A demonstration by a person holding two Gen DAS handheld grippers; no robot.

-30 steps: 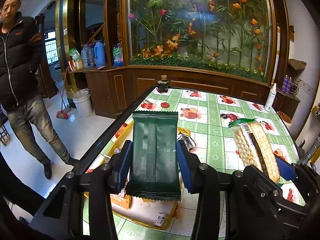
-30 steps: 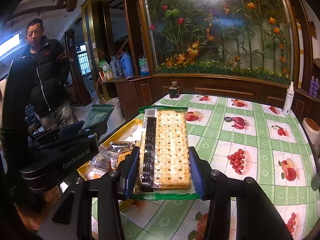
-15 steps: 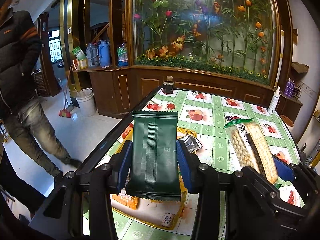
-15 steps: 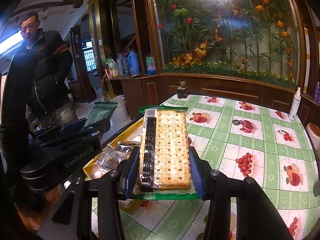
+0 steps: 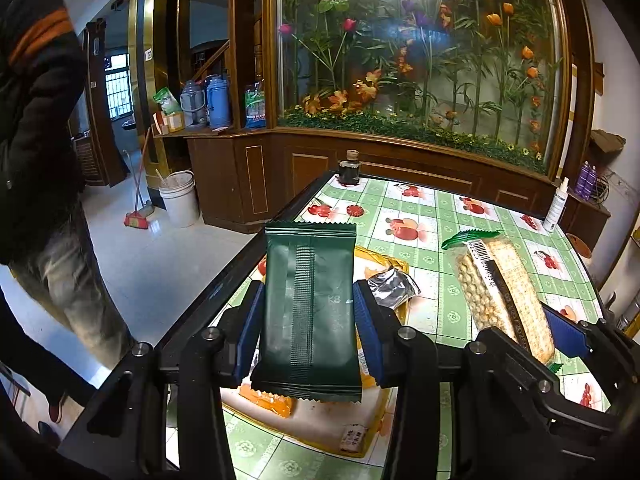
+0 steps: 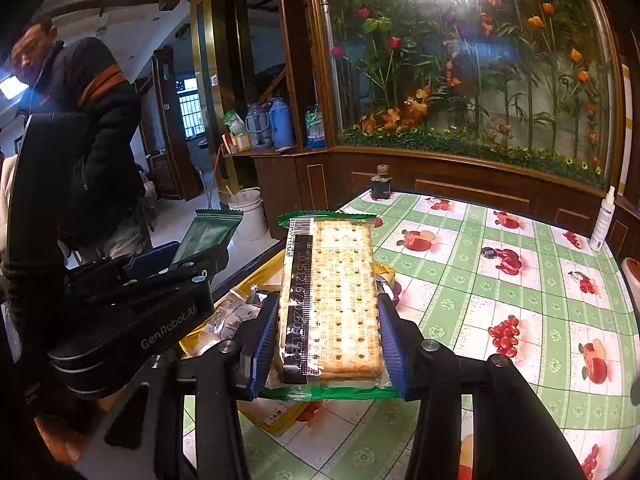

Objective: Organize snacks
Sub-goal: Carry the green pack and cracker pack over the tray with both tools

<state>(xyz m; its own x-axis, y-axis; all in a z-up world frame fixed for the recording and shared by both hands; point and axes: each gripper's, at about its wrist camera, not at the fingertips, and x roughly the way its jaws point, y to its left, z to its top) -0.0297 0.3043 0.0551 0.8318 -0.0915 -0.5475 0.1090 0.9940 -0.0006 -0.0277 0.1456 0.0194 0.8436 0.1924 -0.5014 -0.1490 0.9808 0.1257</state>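
Note:
My left gripper (image 5: pixel 308 320) is shut on a dark green snack packet (image 5: pixel 308 304) and holds it upright above the yellow tray (image 5: pixel 376 258) at the table's left edge. My right gripper (image 6: pixel 329 332) is shut on a clear pack of crackers (image 6: pixel 332 296) with green ends, held above the table just right of the tray (image 6: pixel 256 276). The cracker pack also shows in the left wrist view (image 5: pixel 500 292), and the green packet in the right wrist view (image 6: pixel 208 232). Silver and orange snack packets (image 5: pixel 390 284) lie in the tray.
The table has a green checked fruit cloth (image 6: pixel 500 300). A dark jar (image 5: pixel 349 168) stands at its far left corner, a white bottle (image 6: pixel 602 220) at the far right. A person (image 6: pixel 80 140) stands left of the table. A wooden cabinet with flowers (image 5: pixel 420 60) is behind.
Both grippers keep their packs and have risen and shifted slightly. The person on the left has walked closer.

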